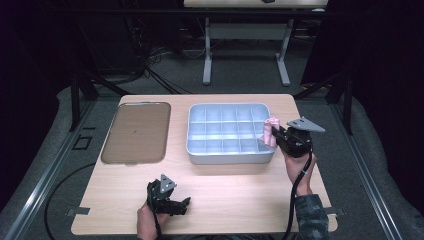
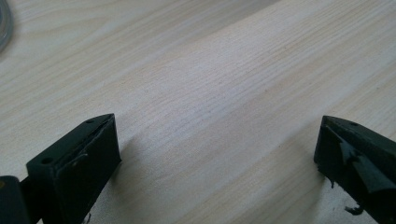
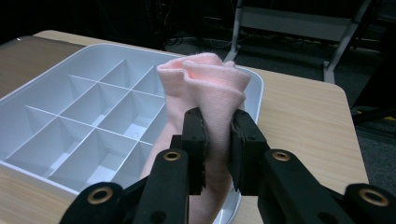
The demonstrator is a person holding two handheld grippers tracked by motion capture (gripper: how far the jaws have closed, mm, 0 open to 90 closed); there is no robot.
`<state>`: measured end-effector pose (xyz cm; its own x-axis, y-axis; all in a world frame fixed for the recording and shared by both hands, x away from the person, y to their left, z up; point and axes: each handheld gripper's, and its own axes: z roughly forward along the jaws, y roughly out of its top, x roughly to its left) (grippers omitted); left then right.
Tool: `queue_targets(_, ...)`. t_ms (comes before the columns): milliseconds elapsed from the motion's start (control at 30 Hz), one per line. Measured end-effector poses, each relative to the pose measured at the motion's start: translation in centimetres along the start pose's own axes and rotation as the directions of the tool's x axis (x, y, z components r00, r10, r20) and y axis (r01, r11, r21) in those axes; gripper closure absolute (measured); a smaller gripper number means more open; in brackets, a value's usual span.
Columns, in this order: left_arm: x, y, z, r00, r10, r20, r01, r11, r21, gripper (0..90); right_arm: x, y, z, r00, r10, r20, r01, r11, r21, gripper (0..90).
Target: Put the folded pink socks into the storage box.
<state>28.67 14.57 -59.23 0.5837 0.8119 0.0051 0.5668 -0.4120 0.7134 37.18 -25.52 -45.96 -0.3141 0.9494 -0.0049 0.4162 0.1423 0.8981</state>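
A rolled pink cloth [image 3: 205, 88] is pinched between the jaws of my right gripper [image 3: 218, 122], which is shut on it. In the high view the pink cloth [image 1: 269, 131] hangs over the right edge of the pale grey divided tray [image 1: 195, 150], with the right gripper [image 1: 274, 134] pointing left at it. The tray [image 3: 28, 84] has several empty compartments. My left gripper [image 1: 186, 202] rests low near the table's front edge. In its own view the left gripper [image 2: 217, 149] is open, with bare wood between the jaws.
A flat brown lid or tray [image 1: 137, 131] lies at the table's left. The wooden table [image 1: 240, 192] has bare room in front of the divided tray. A second table's legs [image 1: 207, 50] stand beyond the far edge.
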Motion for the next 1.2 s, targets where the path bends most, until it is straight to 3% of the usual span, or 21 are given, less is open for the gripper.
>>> queue_targets(200,0.0,0.0,0.0,1.0,0.0,0.0,0.0,1.0,0.0,0.0,-0.3,-0.5,1.2,0.9999,0.012,0.002,-0.012,1.0,0.014,77.5)
queue_targets(533,0.0,0.0,0.0,1.0,0.002,0.0,-0.002,1.0,0.001,0.0,-0.2,-0.8,2.9,0.9998,-0.008,0.017,0.007,0.998,0.067,77.3)
queue_targets(1200,0.0,0.0,0.0,1.0,0.004,0.0,-0.004,1.0,0.0,0.1,0.1,-1.3,4.3,0.999,-0.036,0.028,0.031,0.99,0.137,76.8)
